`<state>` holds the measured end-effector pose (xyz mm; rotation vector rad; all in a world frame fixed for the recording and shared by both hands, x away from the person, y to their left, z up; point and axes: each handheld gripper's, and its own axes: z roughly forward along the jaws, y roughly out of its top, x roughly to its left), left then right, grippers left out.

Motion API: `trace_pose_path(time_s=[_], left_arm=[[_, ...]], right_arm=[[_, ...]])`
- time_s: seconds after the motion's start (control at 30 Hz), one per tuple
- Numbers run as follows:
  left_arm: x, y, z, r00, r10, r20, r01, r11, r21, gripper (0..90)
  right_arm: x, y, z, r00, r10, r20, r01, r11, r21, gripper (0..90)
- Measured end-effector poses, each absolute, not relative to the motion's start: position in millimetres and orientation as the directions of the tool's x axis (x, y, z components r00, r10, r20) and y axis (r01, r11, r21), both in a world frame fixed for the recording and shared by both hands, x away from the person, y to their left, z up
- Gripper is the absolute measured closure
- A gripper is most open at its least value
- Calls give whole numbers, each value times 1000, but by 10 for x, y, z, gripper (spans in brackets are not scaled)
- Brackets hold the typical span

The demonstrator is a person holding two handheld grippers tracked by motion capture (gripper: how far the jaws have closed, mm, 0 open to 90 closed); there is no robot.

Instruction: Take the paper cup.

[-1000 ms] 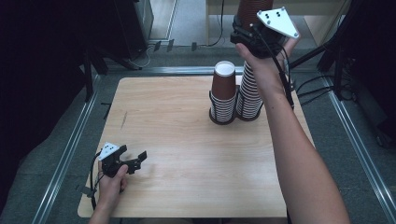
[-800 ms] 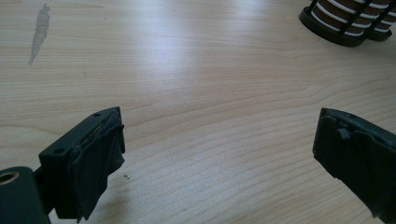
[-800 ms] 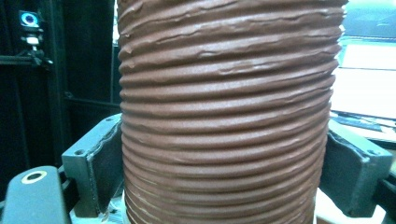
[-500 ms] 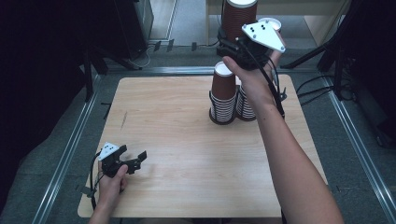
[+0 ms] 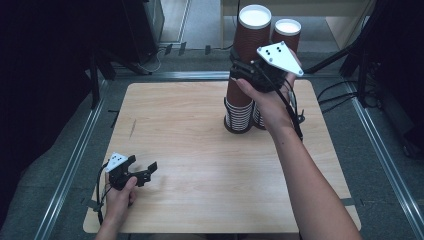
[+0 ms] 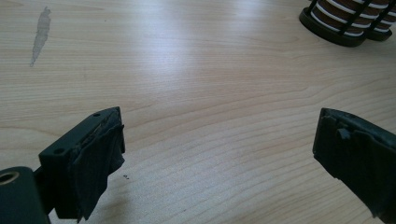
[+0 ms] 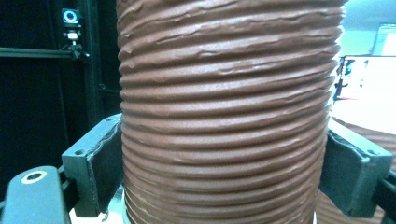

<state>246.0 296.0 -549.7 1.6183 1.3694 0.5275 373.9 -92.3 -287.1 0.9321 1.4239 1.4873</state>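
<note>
Here the right gripper's [image 5: 243,75] fingers clasp a tall, ribbed brown cup stack [image 7: 224,112], white-rimmed.

two cup stacks [image 5: 248,60] side by side near table [image 5: 200,150] far-right edge; left gripper [image 5: 135,172] at near-left corner.

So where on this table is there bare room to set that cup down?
The wooden table is bare across its middle and left half, between the left gripper and the cup stacks. The near right edge beside the forearm is also free. The far right is crowded: the right gripper clamps a brown ribbed cup there.
</note>
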Motion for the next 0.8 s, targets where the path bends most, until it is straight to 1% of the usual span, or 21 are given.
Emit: trace_pose_path(time_s=[0.17,0.37,0.5,0.57,0.6,0.63,0.67,0.8], left_arm=[[2460,2956,-5498,289,929,-230,534,43,845,22],[2460,2956,-5498,288,930,-230,534,43,845,22],[2460,2956,-5498,288,930,-230,534,43,844,22],[2461,2956,-5498,287,929,-232,534,46,844,22],[2461,2957,-5498,288,929,-231,534,44,844,22],[2461,2957,-5498,288,929,-230,534,44,845,22],[2460,2956,-5498,288,930,-230,534,44,845,22],[2460,2958,-5498,286,929,-234,533,49,845,22]], right_arm=[[3667,-930,-2936,-377,926,-33,-74,6,997,123],[3522,-902,-3067,-398,914,-71,-81,42,996,123],[3465,-901,-3145,-409,910,-71,-69,47,997,123],[3398,-917,-3250,-410,910,-53,-56,33,998,124],[3398,-917,-3250,-410,910,-53,-56,33,998,124],[3363,-915,-3336,-403,913,-59,-51,42,998,124],[3363,-915,-3336,-403,913,-59,-51,42,998,124],[3287,-916,-3526,-394,916,-76,-44,64,997,124]])
